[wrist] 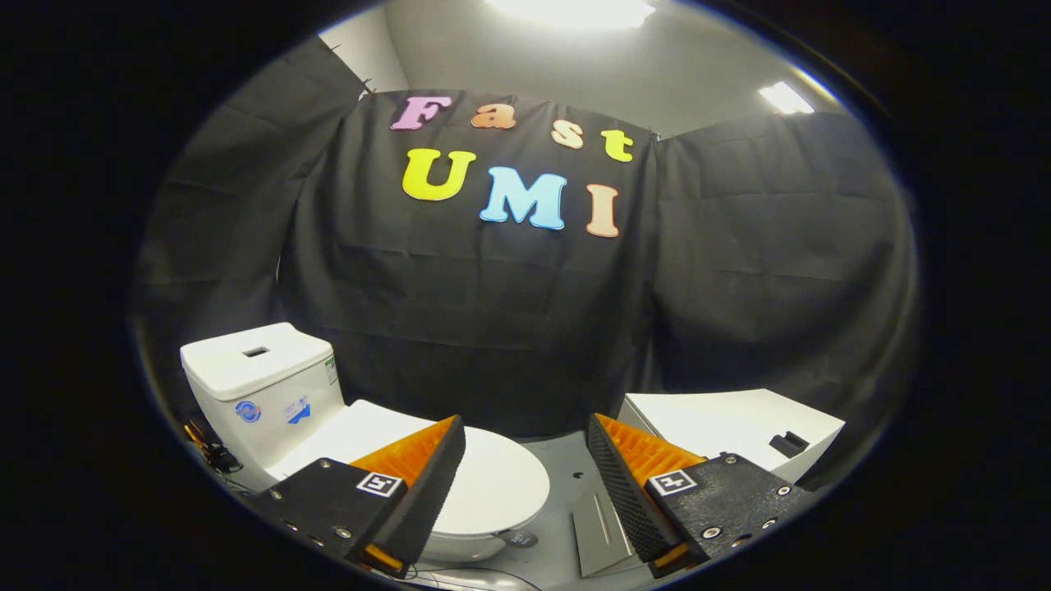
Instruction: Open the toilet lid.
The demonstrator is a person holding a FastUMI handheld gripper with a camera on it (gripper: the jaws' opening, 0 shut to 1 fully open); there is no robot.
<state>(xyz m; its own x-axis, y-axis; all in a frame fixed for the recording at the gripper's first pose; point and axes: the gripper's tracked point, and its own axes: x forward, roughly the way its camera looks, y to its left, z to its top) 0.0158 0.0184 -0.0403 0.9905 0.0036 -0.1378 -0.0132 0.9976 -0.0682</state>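
Toilet with lid down flat on the bowl, sitting at 10 o'clock just beyond the left finger, white box at 2 o'clock beyond the right finger, gripper spread wide apart, holding nothing, hovering above grey floor.

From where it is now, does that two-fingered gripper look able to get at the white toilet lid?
Probably yes. The gripper is open, and the closed white toilet lid lies just ahead, partly behind one finger, with nothing on it.
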